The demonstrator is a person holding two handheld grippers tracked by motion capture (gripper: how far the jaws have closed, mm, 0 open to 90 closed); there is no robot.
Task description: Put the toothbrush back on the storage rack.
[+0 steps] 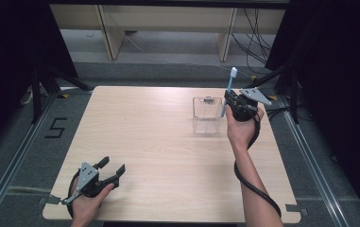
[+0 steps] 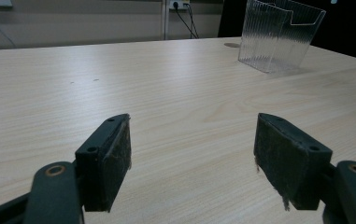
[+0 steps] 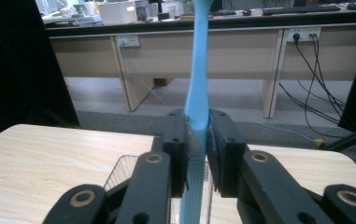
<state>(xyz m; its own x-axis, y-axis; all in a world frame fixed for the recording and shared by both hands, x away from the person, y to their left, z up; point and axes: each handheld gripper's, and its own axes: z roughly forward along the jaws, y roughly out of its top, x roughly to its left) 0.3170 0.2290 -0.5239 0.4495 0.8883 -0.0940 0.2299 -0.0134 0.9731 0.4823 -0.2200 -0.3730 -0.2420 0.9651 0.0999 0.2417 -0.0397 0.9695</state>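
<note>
Since the holder (image 1: 207,116) is light, clear plastic and stands unbraced at the far right of the counter (image 1: 168,156), it could be tipped or shoved if the toothbrush (image 1: 229,90) is brought down against its rim instead of inside. Risk is judged highest at the near wall, as the brush tip hangs just beside the holder's right edge, not yet over the opening. A 2nd risk: the handle is pinched at its thin waist only, so it may be swivelled or slipped between the pads if it is knocked on the way in. In the right gripper view the holder is seen low and left of the brush, w/ the ribbed lower handle running down out of view, so alignment can't be fully judged.

Pose: the right gripper (image 1: 235,105) is held raised beside the holder, forearm stretched forward, jaws clamped on the brush, which is kept near upright w/ bristles up and leaning slightly away. The left gripper (image 1: 113,171) is rested at the near left counter corner, well apart from the holder, jaws spread wide, nothing between them; pads (image 2: 112,158) are seen worn and fuzzy.
</note>
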